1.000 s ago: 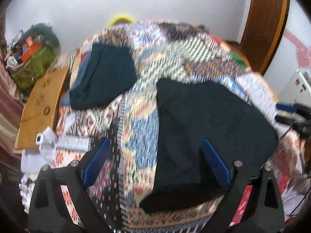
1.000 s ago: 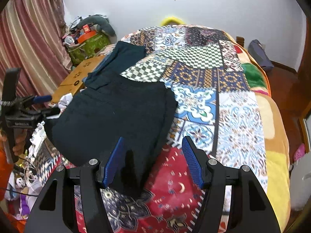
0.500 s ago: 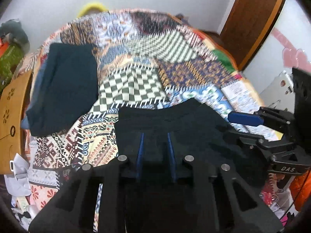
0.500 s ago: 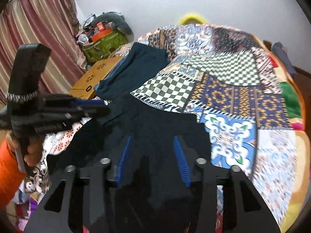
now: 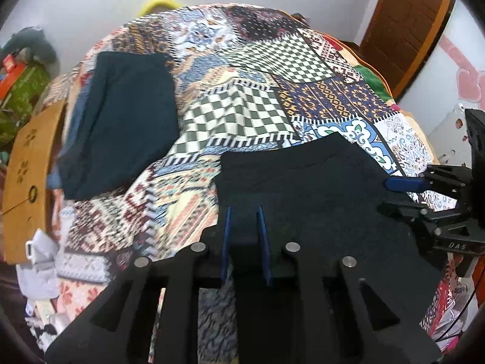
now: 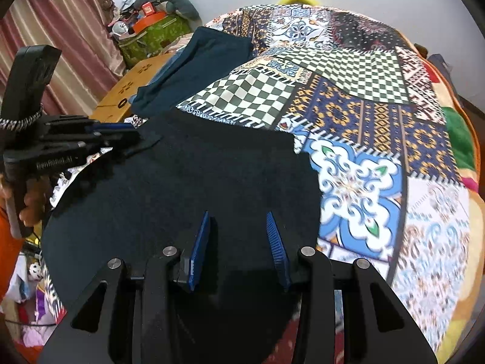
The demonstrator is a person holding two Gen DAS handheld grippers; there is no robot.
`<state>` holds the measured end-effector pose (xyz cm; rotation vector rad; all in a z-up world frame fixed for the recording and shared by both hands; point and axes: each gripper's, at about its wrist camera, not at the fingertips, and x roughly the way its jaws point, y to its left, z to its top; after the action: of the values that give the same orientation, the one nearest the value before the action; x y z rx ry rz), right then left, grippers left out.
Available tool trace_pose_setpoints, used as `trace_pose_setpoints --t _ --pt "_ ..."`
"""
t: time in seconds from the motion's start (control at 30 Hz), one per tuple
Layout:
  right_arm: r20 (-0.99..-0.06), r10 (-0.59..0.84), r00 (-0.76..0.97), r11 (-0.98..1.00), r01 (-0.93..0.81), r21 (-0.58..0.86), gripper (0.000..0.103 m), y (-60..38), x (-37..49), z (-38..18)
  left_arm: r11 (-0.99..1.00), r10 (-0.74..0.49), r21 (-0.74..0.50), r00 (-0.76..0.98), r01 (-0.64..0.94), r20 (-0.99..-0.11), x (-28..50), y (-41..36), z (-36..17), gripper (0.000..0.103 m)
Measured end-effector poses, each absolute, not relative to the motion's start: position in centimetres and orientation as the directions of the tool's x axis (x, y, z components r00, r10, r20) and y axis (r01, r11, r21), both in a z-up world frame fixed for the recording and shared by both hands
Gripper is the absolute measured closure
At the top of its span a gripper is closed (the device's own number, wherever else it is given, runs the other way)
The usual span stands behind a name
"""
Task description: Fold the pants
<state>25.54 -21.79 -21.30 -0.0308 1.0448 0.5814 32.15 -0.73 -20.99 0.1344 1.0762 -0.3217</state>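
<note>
The black pants (image 5: 303,188) lie on the patchwork bedspread (image 5: 242,106), doubled over toward the far side. My left gripper (image 5: 244,209) is shut on the pants' near left part, with black cloth pinched between its blue pads. My right gripper (image 6: 238,215) is shut on a thicker bunch of the same pants (image 6: 197,176) at their right part. Each wrist view shows the other gripper at the side: the right gripper (image 5: 397,194) clamps the pants' edge, and the left gripper (image 6: 130,136) reaches in from the left, held by a hand.
A folded dark teal garment (image 5: 127,115) lies at the bed's far left (image 6: 206,60). A wooden board (image 5: 27,166) and a green bag (image 6: 151,33) with clutter stand beside the bed on the left. A brown door (image 5: 403,24) is at the right.
Both grippers went from open to shut on the black pants. They moved forward over the bed, carrying the cloth so the pants are now doubled over.
</note>
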Motion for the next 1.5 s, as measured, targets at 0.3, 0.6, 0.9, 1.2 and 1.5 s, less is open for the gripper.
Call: trace_pose_setpoints --t 0.3,0.6,0.9,1.2,1.5 --pt "-0.769 0.488 0.412 0.831 -0.490 0.265 0.059 -21.0 22.5 -19.2 0.933 -0.227 -0.049 0.476 0.357 -0.850 26.3 0.3 -18.1 0.060" --pt "-0.796 0.438 0.418 0.845 -0.494 0.205 0.056 -21.0 19.5 -21.0 0.944 -0.251 -0.115 0.444 0.310 -0.860 22.7 2.3 -21.0 0.044" --pt "-0.787 0.425 0.447 0.884 -0.394 0.252 0.056 -24.6 16.9 -21.6 0.982 -0.142 -0.062 0.477 0.179 -0.868 20.3 5.6 -22.0 0.053" --pt "-0.775 0.473 0.419 0.876 -0.314 0.365 0.055 -27.4 15.0 -22.6 0.994 -0.094 -0.059 0.464 0.088 -0.881 18.8 8.7 -22.8 0.058" --pt "-0.789 0.410 0.457 0.907 -0.298 0.298 0.050 -28.9 14.6 -21.2 0.995 -0.087 -0.042 0.549 0.095 -0.831 19.9 8.5 -19.2 0.046"
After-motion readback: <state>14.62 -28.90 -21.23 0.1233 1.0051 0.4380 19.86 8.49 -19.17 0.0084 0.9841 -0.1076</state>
